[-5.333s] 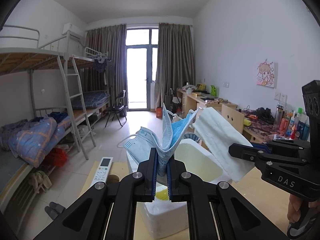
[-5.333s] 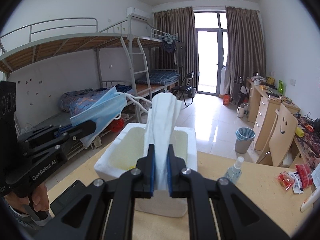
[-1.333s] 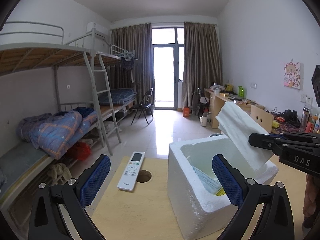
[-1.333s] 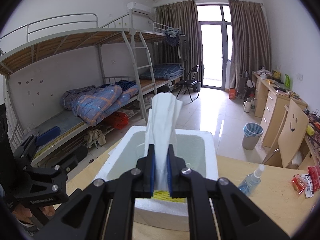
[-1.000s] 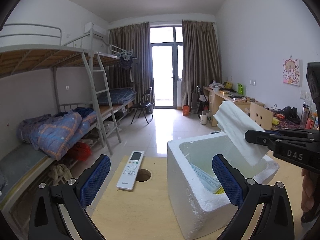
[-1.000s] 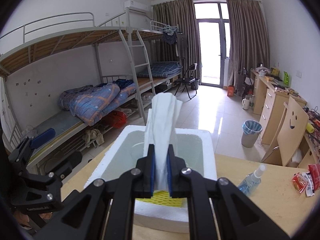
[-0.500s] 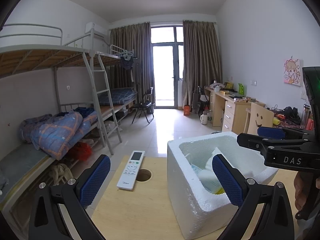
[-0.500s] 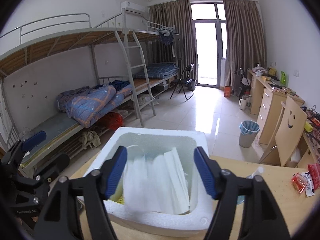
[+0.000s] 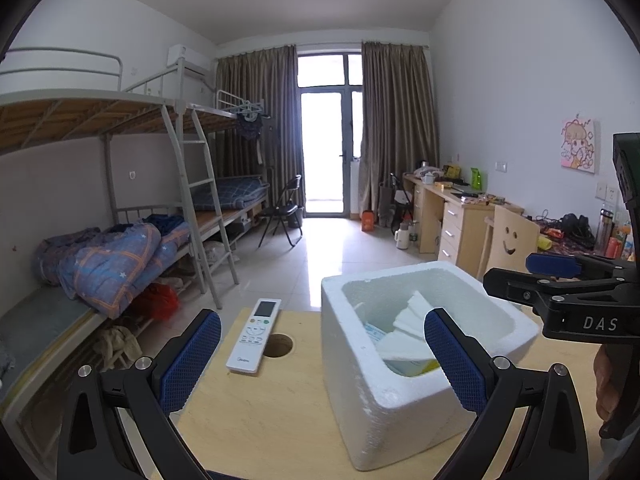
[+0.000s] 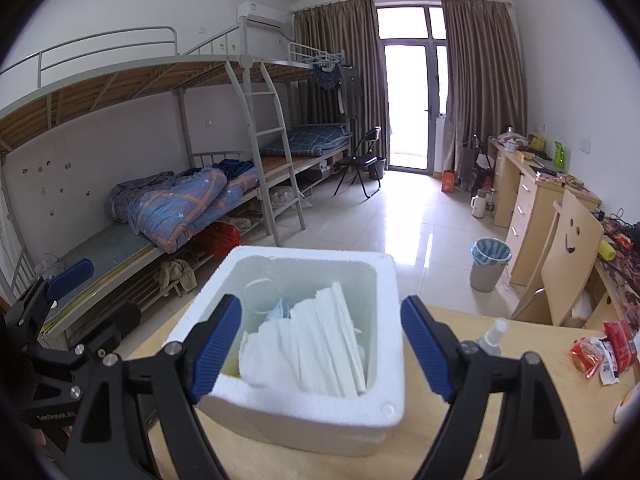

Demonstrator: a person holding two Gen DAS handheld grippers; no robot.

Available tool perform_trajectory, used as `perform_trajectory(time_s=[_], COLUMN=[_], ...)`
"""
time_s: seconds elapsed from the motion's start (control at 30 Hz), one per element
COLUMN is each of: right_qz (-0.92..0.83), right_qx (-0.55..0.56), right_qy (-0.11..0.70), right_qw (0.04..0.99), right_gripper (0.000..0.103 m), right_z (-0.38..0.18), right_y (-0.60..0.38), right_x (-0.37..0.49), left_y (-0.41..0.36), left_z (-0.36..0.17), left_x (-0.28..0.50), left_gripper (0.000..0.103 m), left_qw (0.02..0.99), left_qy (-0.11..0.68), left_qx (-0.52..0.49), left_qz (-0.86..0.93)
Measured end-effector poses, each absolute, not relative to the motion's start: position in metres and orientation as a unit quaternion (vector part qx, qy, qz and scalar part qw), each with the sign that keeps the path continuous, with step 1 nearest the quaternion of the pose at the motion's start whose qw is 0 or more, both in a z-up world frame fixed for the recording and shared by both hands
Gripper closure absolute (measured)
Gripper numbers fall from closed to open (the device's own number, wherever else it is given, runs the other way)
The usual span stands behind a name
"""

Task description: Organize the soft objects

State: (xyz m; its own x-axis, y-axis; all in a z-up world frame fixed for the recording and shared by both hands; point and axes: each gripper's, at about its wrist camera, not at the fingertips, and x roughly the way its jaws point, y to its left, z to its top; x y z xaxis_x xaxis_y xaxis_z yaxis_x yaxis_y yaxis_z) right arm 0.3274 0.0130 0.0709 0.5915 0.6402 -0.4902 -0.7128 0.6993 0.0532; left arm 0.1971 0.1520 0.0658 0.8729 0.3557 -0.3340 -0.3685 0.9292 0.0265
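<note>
A white foam box (image 9: 400, 396) (image 10: 308, 412) stands on the wooden table (image 9: 260, 412). Inside it lie a folded white towel (image 10: 308, 356) (image 9: 408, 320), a blue face mask (image 10: 280, 307) (image 9: 374, 334) and something yellow (image 9: 426, 367) at the bottom. My left gripper (image 9: 322, 360) is open and empty, in front of the box's left side. My right gripper (image 10: 320, 350) is open and empty, hovering just above the box's near rim, over the towel. It also shows at the right of the left wrist view (image 9: 560, 284).
A white remote control (image 9: 254, 336) lies left of the box beside a round hole (image 9: 278, 345) in the table. A small spray bottle (image 10: 492, 338) and red snack packets (image 10: 600, 350) lie right of the box. Bunk beds, desks and a bin stand beyond.
My right gripper opened and dropped the white towel into the foam box. Earlier my left gripper let the blue mask go into the box and drew back open.
</note>
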Motion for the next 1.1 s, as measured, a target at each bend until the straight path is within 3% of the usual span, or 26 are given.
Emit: perform_trajectory(time_s=[0.1,0.17,1.1], right_qz=[0.378,0.375,0.336], right_qx=[-0.07,-0.071,-0.05], right_qy=[0.239,0.233,0.171], right_qw=[0.891,0.894,0.925], right_gripper=[0.014,0.0,0.0], right_z=[0.073,0.074,0.082], right_y=[0.004,-0.003,-0.102], right_x=[0.321,0.316,0.232], left_y=[0.147,0.142,0.062], left_z=[0.066,0.067,0.081], left_x=[0.194,0.191,0.118], left_gripper=[0.001,0.001,0.001], left_qw=[0.969,0.97,0.981], left_qy=[0.168,0.165,0.116], left_qx=[-0.02,-0.016,0.007], left_qz=[0.181,0.179,0.153])
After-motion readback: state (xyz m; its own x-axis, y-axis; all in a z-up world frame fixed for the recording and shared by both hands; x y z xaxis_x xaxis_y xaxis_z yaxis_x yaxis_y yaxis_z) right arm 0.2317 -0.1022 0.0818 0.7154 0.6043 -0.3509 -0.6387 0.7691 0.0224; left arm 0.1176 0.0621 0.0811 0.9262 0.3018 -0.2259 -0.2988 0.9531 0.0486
